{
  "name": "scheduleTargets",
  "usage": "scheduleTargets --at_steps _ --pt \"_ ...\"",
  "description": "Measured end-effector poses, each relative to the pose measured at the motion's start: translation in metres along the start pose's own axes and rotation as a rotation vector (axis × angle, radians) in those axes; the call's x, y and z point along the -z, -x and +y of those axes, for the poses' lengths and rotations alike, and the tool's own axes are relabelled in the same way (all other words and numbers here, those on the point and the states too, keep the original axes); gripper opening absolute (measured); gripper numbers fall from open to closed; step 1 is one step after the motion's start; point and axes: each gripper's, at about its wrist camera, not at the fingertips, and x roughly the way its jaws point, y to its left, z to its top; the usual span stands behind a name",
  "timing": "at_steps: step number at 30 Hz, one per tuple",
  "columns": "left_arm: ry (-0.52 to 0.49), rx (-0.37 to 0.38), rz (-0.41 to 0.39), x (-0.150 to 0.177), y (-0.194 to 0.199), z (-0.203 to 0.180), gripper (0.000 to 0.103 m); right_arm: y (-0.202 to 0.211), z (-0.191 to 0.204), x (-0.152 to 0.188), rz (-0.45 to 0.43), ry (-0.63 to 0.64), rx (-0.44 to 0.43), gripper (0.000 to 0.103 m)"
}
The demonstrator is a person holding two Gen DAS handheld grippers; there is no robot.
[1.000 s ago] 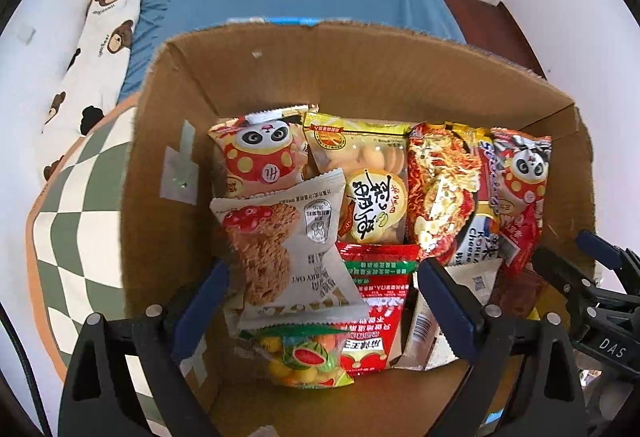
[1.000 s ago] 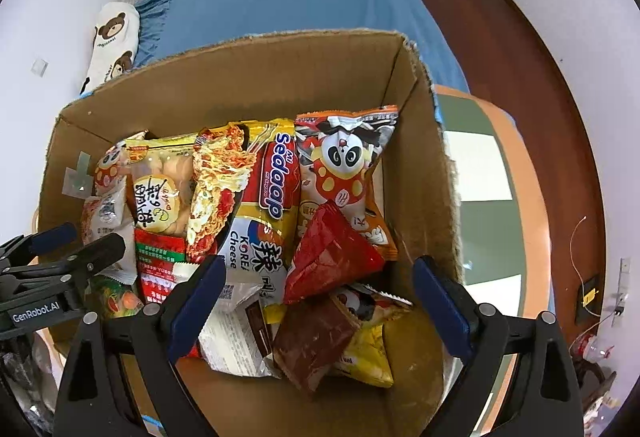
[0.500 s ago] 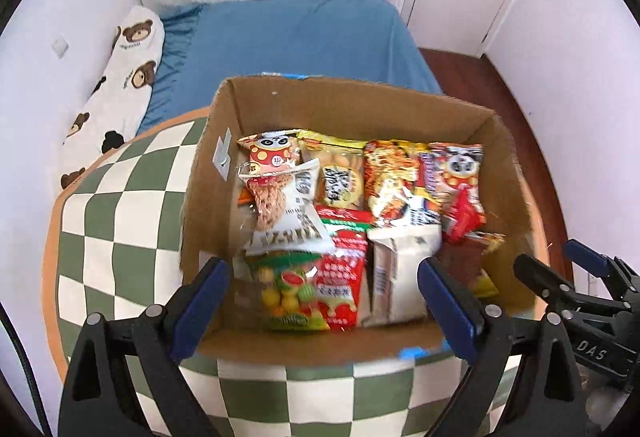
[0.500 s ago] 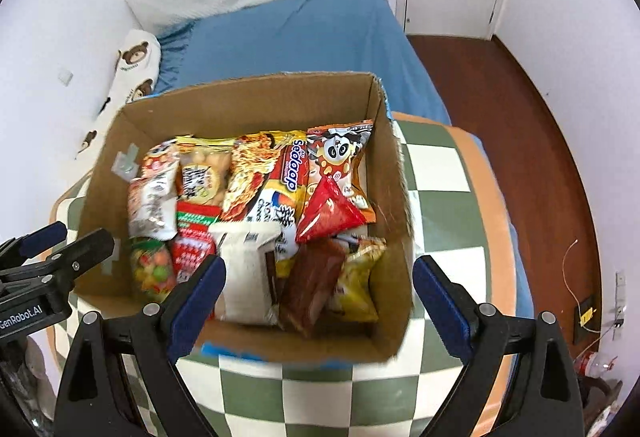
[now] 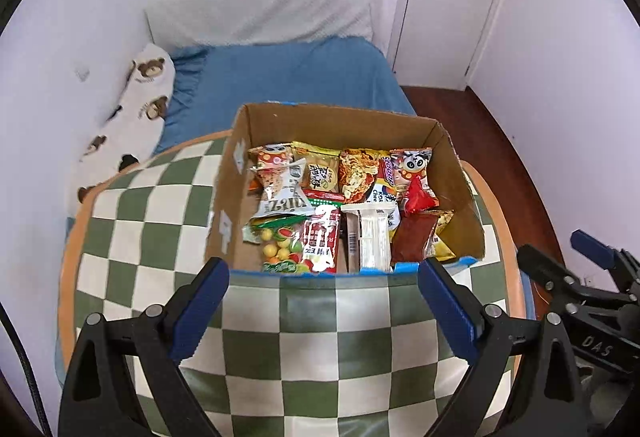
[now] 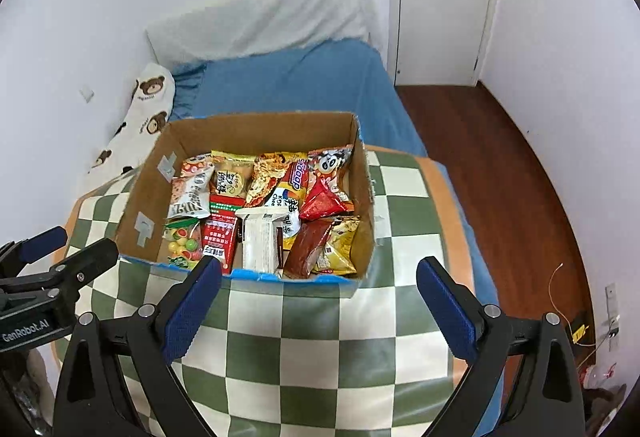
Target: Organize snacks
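**Box packed, both hand-held grippers clear of it**

The bed (image 6: 312,77) with its blue sheet filled the far part of the room, and on it sat the surface (image 5: 160,249), a green-and-white checked top with an orange border. The cardboard box (image 6: 256,129) stood on that surface, its long axis running left to right across your view. The snacks (image 5: 344,209) lay inside it in two rough rows: taller packets stood against the far wall, flatter ones lay toward the near wall.

You held the left hand-held gripper (image 5: 324,301) with its fingers spread wide and nothing between them, and the right hand-held gripper (image 6: 318,295) the same, spread and empty. Both hovered over the bare checked top on the near side of the box, the box straight ahead and slightly below each. The left sat nearer the fruit candy bag (image 5: 280,245) at the near-left corner; the right sat nearer the yellow packet (image 6: 338,245) at the near-right. No packet showed outside the box, so the sorting looked finished or nearly so.
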Motion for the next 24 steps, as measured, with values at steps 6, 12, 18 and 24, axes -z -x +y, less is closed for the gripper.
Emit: scheduleTargets --at_steps 6,12,18,24 --pt "-0.002 -0.041 -0.057 0.028 0.041 -0.005 0.097 0.053 0.000 0.021 -0.073 0.018 0.005 0.102" --pt "-0.005 -0.103 -0.104 0.045 0.082 -0.010 0.097 0.104 0.006 0.041 -0.139 0.048 0.001 0.103" --pt "-0.007 -0.111 -0.140 0.057 0.114 -0.012 0.097 0.145 0.010 0.055 -0.181 0.059 -0.011 0.103" --pt "0.008 -0.098 -0.149 0.068 0.132 -0.011 0.097 0.172 0.016 0.063 -0.220 0.085 0.002 0.103"
